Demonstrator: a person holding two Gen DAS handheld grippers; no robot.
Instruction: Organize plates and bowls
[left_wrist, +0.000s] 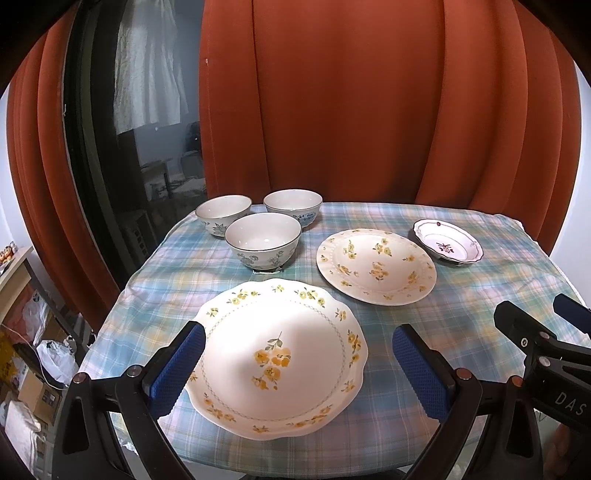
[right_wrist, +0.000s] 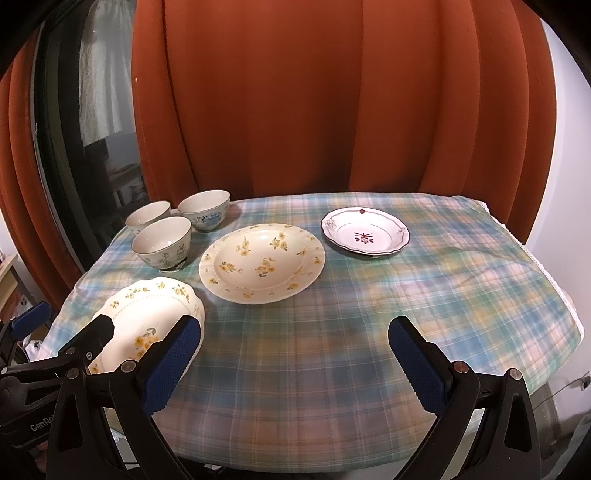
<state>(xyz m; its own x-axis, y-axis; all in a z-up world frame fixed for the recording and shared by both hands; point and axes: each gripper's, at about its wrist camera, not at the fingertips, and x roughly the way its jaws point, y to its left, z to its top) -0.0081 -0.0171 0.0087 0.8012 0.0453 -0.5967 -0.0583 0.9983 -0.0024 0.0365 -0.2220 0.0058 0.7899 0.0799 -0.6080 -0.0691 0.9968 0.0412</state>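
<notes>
Plates and bowls all lie separate on the plaid tablecloth (right_wrist: 332, 332), so the judgement is that stacking has not begun. The left gripper (left_wrist: 298, 373) hovers with its blue pads wide apart and nothing between them; the scalloped yellow-flower plate (left_wrist: 280, 354) sits directly ahead of and below it, framed by the two fingers. The right gripper (right_wrist: 294, 363) is likewise spread and empty, with only cloth beneath it and that same plate off to its left.

To do the first pick well, the left gripper would likely need to come down on the near rim of the scalloped plate, one pad above and one under the lip. The rim lies close to the cloth, so a shallow tilt should help the lower finger slide under. Glazed ceramic may slip, so a deep bite is safer.

Counted: three plates and three bowls. Beyond the left gripper lies the round yellow-flower plate (left_wrist: 376, 266), farther right the small plate with red motif (left_wrist: 447, 246). The three bowls (left_wrist: 263, 242) cluster ahead-left, close together.
</notes>
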